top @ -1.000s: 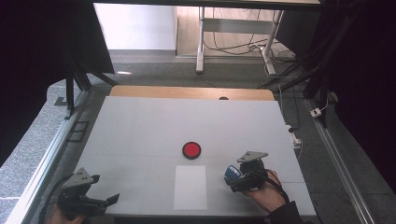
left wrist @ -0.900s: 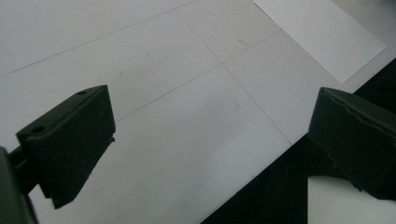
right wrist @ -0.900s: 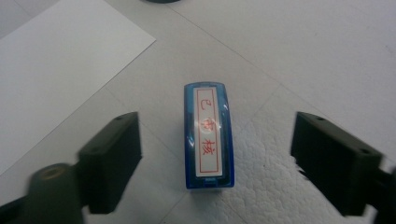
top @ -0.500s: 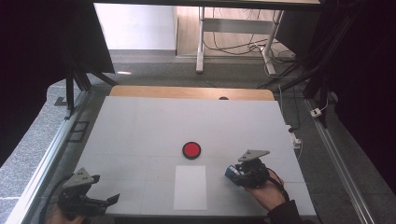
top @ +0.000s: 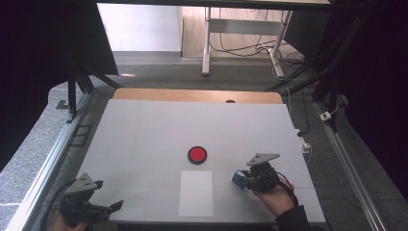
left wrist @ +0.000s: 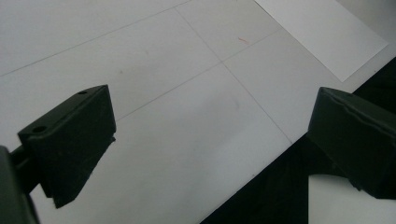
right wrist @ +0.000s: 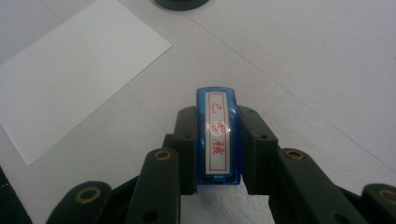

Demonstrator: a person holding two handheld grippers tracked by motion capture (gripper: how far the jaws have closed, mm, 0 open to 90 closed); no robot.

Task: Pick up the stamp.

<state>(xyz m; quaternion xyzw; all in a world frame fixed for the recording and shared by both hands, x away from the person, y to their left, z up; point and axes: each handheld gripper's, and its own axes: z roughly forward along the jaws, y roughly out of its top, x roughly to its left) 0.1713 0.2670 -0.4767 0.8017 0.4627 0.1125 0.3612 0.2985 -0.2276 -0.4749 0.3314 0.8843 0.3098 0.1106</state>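
A white table (top: 144, 130) with thin seam lines is standing on a grey floor, and a wooden strip (top: 192, 95) is running along its far edge. Behind it, metal desk legs (top: 208, 43) and loose cables (top: 240, 45) are lying near a bright wall; dark curtains are hanging on both sides. On the table a white paper sheet (top: 196, 192) is lying near the person's side, and a round red pad in a black ring (top: 197, 154) is sitting just beyond it.

The right gripper (top: 243, 179), at the right of the sheet, is pinching a blue stamp (right wrist: 218, 135) between its jaws. The stamp is carrying a white label with a red frame and red characters; I cannot read them with certainty. In the high view the stamp (top: 237, 177) is sticking out toward the sheet, just above the table.

The left gripper (top: 113, 207) is waiting at the near left corner with its jaws spread wide and nothing between them.

Compared with one second ago, the jaws of the right gripper have just been closing on the stamp, and now they are pressing it from both sides. Both hands are staying almost at the same places, and the sheet and the pad are not moved.
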